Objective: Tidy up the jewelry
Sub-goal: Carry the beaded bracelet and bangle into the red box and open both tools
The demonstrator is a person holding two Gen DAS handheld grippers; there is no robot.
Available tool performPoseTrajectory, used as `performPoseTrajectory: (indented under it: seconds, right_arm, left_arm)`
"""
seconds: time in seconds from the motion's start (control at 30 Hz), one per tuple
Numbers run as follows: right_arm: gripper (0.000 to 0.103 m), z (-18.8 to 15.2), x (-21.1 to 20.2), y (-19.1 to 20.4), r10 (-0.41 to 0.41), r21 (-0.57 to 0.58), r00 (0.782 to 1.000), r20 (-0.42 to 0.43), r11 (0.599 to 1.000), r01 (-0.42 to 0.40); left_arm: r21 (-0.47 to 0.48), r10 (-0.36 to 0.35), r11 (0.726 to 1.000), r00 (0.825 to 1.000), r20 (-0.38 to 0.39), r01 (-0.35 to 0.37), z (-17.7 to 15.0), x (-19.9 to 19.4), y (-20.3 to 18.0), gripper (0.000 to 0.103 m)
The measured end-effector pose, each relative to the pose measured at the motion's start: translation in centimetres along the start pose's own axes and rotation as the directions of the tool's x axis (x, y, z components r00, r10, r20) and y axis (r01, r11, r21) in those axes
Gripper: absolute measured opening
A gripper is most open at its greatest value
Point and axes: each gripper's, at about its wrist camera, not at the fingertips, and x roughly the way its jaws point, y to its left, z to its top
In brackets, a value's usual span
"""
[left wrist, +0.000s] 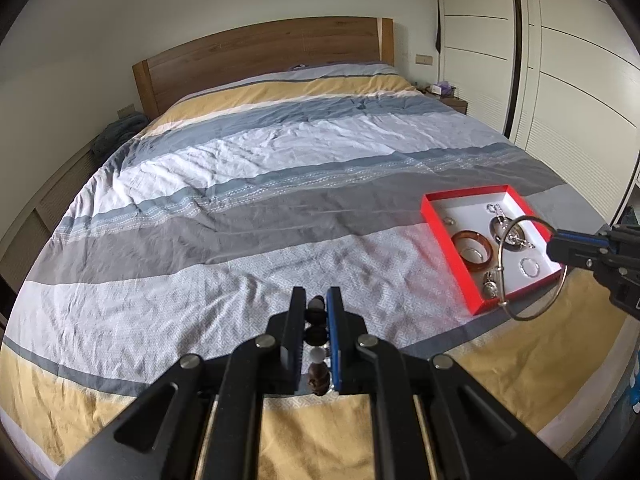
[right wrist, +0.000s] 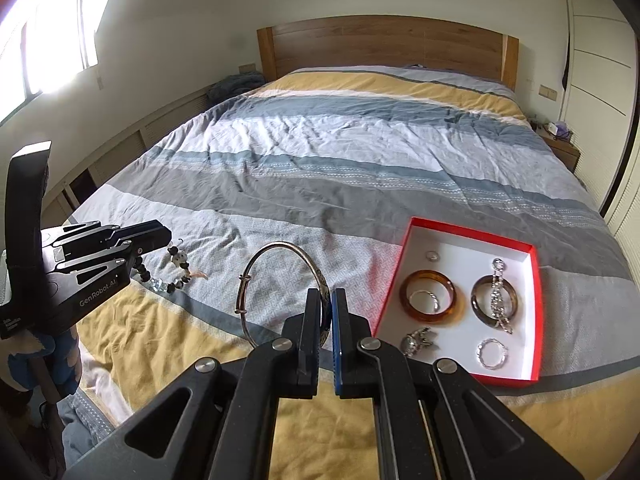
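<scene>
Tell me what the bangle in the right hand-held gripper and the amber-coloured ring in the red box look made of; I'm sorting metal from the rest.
Bangle: looks like silver-toned metal, a thin polished wire hoop with small coiled sliders and bright glints. Amber-coloured ring: thick, glossy, translucent orange-brown; probably resin, glass or stone rather than metal, though the look leaves it open.

Bedroom with a striped bed (right wrist: 360, 152)
Wooden headboard (right wrist: 384, 44) at top centre, bright window (right wrist: 48, 32) upper left, white wardrobe (left wrist: 560, 60) right.
</scene>
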Motion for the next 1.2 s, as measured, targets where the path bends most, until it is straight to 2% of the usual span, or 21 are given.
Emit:
performPoseTrajectory:
  seconds: [0.6,1.2]
  right_arm:
    - [0.005,-2.0,-1.8,-8.3,-0.063,0.096,0.997,0.041,0.994,0.059]
    - [0.006,-4.1,1.3,-17.2,-0.095,0.216,0.995,0.02,0.972,0.088]
  left_arm:
    - [0.079,-0.073,0.994,0.997,-0.031,0.076,1.1,3.9,-7.0,0.01]
    - [0.165,-0.148,0.974,0.987,-0.066,0.157,3.9,9.9,-15.4,0.01]
